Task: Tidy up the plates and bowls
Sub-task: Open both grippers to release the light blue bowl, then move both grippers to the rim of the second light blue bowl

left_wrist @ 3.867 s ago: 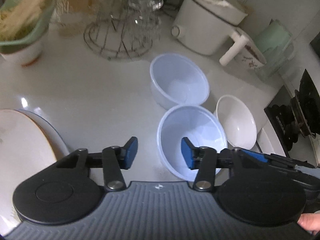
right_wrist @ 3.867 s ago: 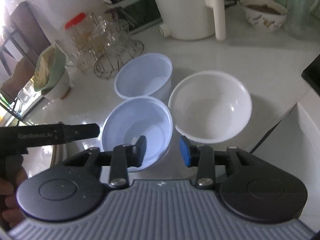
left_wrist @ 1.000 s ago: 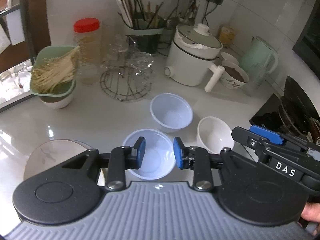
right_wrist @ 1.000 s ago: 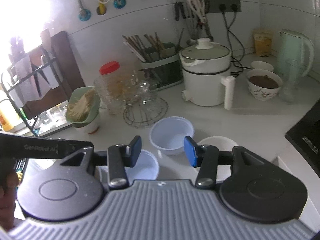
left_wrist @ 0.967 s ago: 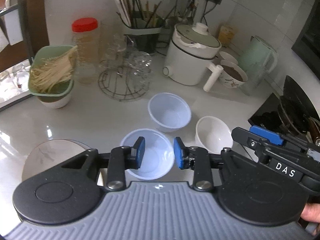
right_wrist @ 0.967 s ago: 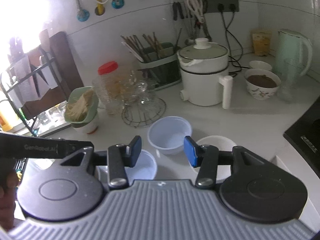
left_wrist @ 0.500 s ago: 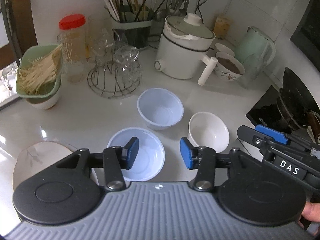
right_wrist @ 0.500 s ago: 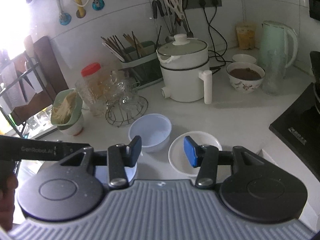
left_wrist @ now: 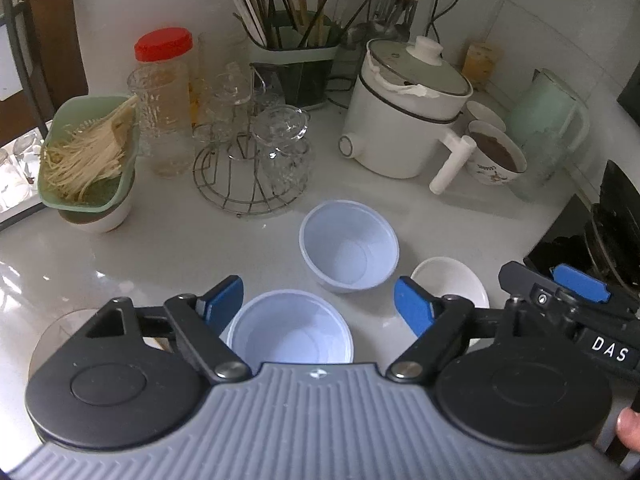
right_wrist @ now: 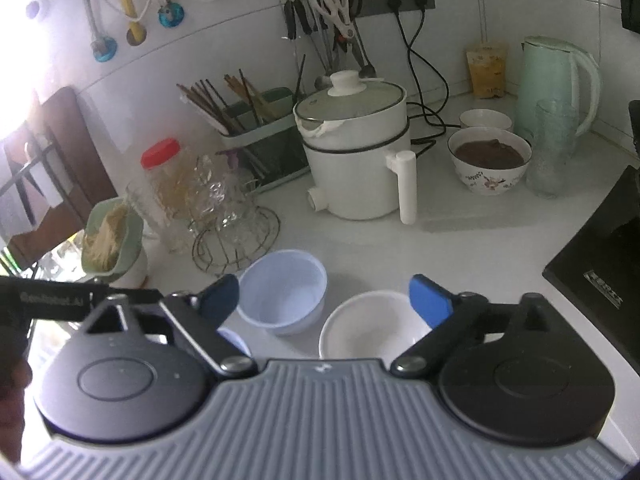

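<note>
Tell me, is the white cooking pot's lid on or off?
On. The lid sits flat on the white pot, knob up.

- White letters "DAS" stand on a black label strip on the right gripper's black body point(left_wrist: 608, 354).
- Faint grey lettering, roughly "GenRobot.AI", runs along the left gripper's black bar point(right_wrist: 52, 300).

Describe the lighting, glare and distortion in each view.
Right wrist view: window glare blows out the upper left, and fisheye bends the wall tiles. Left wrist view: dimmer and even, with soft reflections on the countertop; the pale blue bowls stay sharp.
</note>
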Demonstrator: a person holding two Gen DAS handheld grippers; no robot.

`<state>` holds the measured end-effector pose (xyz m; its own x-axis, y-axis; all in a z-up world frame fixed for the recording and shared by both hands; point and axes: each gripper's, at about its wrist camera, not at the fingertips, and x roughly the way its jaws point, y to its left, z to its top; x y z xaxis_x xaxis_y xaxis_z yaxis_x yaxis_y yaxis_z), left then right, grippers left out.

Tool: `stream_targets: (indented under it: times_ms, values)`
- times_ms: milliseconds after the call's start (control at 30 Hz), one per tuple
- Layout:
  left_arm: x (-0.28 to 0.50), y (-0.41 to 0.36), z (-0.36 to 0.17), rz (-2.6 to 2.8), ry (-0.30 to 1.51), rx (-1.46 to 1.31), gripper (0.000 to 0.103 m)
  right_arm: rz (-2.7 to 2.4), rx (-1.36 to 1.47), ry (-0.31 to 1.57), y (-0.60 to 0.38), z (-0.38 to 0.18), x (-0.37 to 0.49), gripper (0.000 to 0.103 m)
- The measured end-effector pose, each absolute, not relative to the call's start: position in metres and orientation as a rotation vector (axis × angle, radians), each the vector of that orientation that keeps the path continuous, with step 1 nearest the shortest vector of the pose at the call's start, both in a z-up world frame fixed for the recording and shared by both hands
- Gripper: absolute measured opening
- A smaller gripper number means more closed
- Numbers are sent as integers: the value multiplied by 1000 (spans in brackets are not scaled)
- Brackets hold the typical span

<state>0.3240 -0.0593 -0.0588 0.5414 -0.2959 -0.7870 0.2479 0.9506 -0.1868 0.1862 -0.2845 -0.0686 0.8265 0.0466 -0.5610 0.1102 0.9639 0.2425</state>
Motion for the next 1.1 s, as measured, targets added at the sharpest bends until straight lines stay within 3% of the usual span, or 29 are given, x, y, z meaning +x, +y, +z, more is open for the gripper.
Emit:
stream_targets:
  times_ms: [1100]
  values:
    - [432,-74,-107,-396,1041,-67,86,-11,324,759,-290,-114,303,95]
